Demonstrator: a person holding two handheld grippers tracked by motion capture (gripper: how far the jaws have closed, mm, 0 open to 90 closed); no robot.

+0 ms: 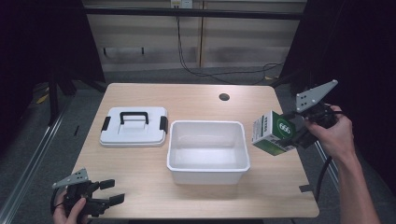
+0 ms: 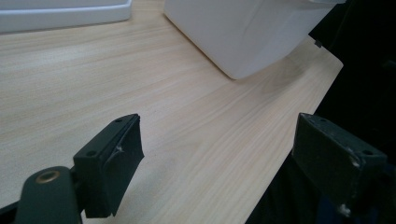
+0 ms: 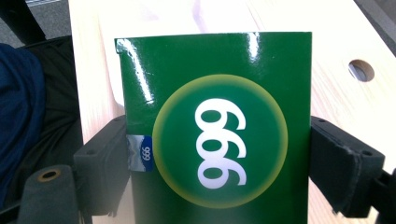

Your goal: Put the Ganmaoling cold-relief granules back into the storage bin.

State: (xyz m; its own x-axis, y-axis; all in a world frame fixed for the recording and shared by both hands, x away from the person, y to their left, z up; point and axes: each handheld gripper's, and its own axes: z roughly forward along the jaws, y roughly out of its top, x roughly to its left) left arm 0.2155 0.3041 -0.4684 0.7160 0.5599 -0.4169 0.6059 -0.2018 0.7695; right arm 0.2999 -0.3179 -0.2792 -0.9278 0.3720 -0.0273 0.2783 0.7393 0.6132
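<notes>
Right tool (image 1: 293, 135) clamped on green box (image 1: 273, 134) beside white bin (image 1: 208, 172); left tool (image 1: 109, 191) gaping wide over tabletop (image 1: 196, 95).

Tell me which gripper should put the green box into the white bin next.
The right gripper. It is shut on the glossy green cardboard box, held in the air just right of the open white plastic bin. The left gripper is open near the table's front left corner, farther away.

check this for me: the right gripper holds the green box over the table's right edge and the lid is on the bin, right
Not quite. The lid is off the bin, lying flat on the table to its left, as the high view shows. The rest holds: the right gripper holds the green box over the table's right edge.
</notes>
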